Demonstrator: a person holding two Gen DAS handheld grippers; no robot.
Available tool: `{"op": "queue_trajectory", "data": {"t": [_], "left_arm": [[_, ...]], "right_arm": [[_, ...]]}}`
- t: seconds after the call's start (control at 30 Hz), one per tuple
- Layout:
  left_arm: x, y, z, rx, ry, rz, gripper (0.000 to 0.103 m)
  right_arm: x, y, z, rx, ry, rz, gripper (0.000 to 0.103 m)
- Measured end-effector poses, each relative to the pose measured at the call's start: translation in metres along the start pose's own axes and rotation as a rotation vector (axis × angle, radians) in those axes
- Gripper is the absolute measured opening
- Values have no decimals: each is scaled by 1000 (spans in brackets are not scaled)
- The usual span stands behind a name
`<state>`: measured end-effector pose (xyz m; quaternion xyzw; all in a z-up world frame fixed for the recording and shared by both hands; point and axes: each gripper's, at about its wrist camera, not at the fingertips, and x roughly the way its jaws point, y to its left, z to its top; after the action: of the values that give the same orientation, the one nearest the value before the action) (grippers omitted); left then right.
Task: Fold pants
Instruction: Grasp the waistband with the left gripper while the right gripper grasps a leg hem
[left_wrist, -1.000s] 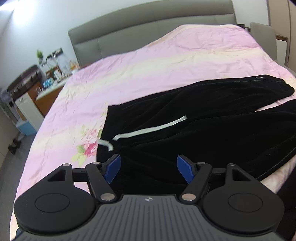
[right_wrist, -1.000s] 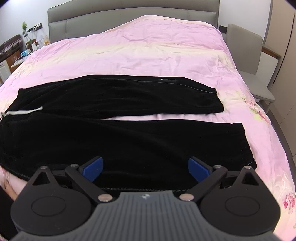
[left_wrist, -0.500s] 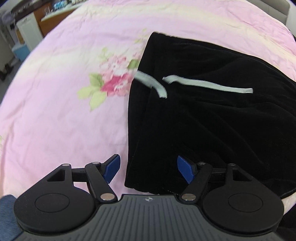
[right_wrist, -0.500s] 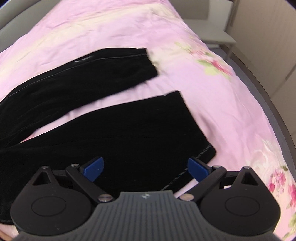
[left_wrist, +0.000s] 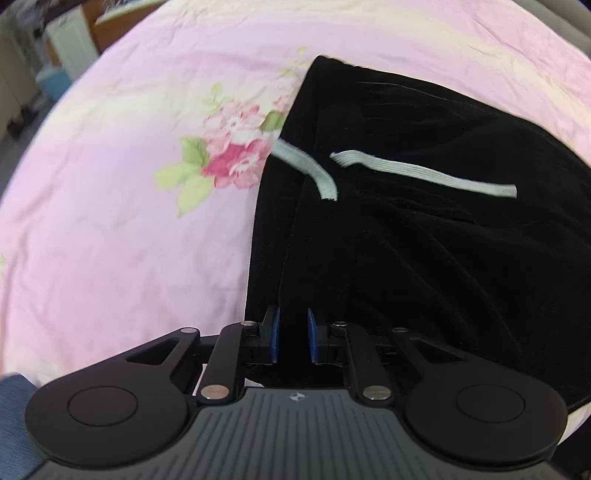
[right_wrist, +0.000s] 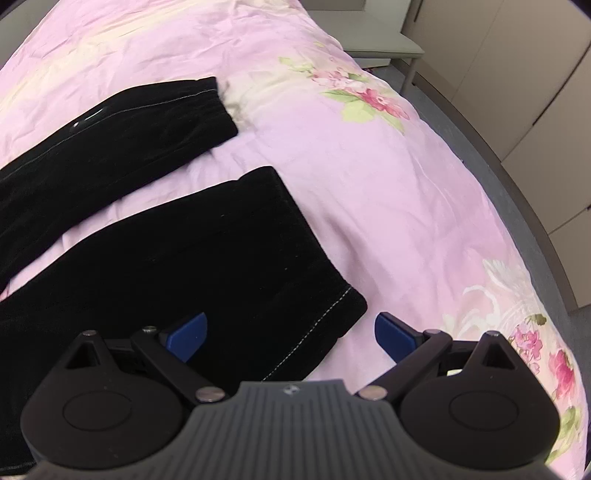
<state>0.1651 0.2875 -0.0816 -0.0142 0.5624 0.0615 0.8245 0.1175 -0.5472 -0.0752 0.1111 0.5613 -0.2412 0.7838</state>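
black pants lie flat across the pink bedspread, near its front edge. left gripper pinches the waistband corner; right gripper spread over near cuff. close it on hem w/ both layers, then lift evenly.

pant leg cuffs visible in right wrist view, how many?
2. Near cuff lies just ahead of the open right gripper; far cuff lies beyond it, apart, on the pink bedspread.
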Motion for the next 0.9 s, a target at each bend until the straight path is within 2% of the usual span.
{"op": "queue_trajectory", "data": {"t": [0.13, 0.2, 0.3, 0.4, 0.47, 0.57, 0.63, 0.67, 0.7, 0.77, 0.8, 0.9], "left_arm": [[0, -17, 0, 63, 62, 106, 14], [3, -21, -2, 101, 83, 159, 7], [-1, -22, -4, 105, 83, 168, 7], [-4, -22, -1, 91, 96, 169, 7], [7, -20, 4, 83, 101, 172, 7], [18, -22, 8, 76, 105, 182, 7], [22, -23, 9, 74, 110, 189, 7], [23, -24, 10, 73, 114, 194, 7], [24, -25, 11, 75, 118, 200, 7], [27, -28, 12, 90, 128, 218, 8], [30, -29, 12, 97, 135, 228, 8], [39, -33, 14, 116, 161, 264, 4]], "right_arm": [[3, -10, 0, 48, -13, 2, 94], [3, -16, -2, 63, -12, 4, 93], [2, -28, -2, 73, -34, 28, 84], [7, -31, 13, 67, -62, 66, 84], [11, -24, 29, 37, -74, 109, 83], [20, -6, 46, -48, -72, 153, 67], [29, 5, 54, -104, -44, 158, 63], [34, 9, 56, -124, -29, 159, 54], [36, 10, 57, -136, -17, 171, 35], [34, 13, 58, -165, -35, 171, 15], [29, 12, 59, -159, -48, 195, 10], [13, 10, 73, -87, -126, 192, 7]]}}
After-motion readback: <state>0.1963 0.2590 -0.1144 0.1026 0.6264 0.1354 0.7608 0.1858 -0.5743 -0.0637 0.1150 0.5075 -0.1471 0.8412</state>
